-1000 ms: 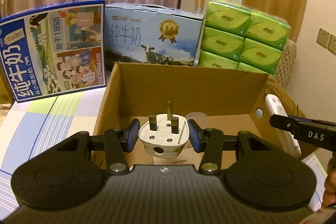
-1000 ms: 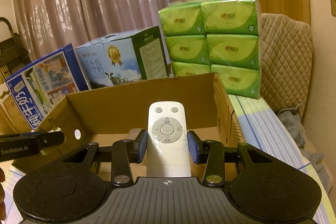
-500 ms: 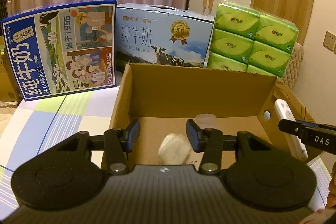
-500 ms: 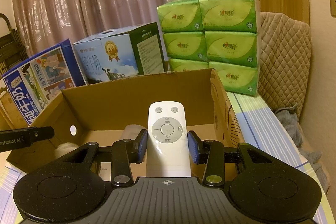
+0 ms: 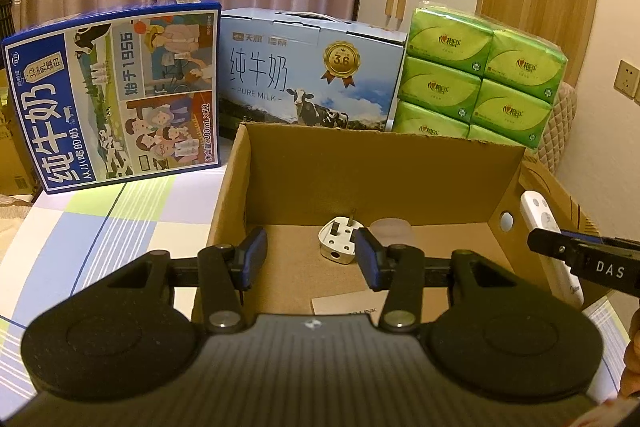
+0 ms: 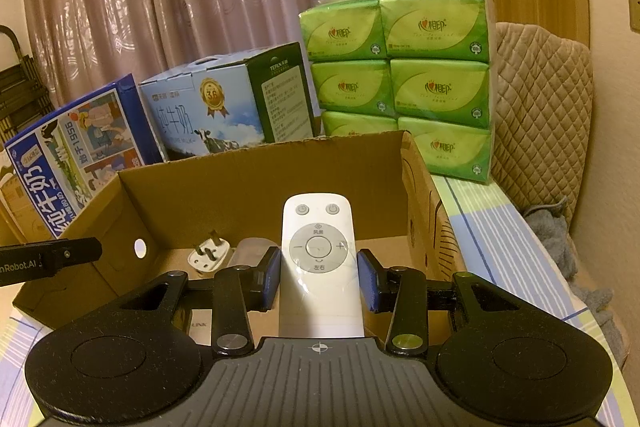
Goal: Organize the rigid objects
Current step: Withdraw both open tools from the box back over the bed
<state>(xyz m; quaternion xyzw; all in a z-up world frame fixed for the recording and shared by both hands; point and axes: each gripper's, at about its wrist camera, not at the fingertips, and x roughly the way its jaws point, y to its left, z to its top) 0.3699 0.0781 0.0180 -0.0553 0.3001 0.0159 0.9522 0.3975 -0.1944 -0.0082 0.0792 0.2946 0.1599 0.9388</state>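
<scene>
Item 2 of the sort: white remote [image 6: 318, 267] clamped in right gripper [image 6: 318, 277] above cardboard box [image 6: 256, 183]; left gripper [image 5: 310, 259] open, empty; plug [image 5: 338, 241] already boxed; next, likely lower and release.

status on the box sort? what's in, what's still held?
Done: the white plug lies on the floor of the cardboard box, beside a translucent cup; the left gripper is open and empty above it. In hand: the right gripper is shut on the white remote, held over the box. Left: setting the remote inside.
</scene>
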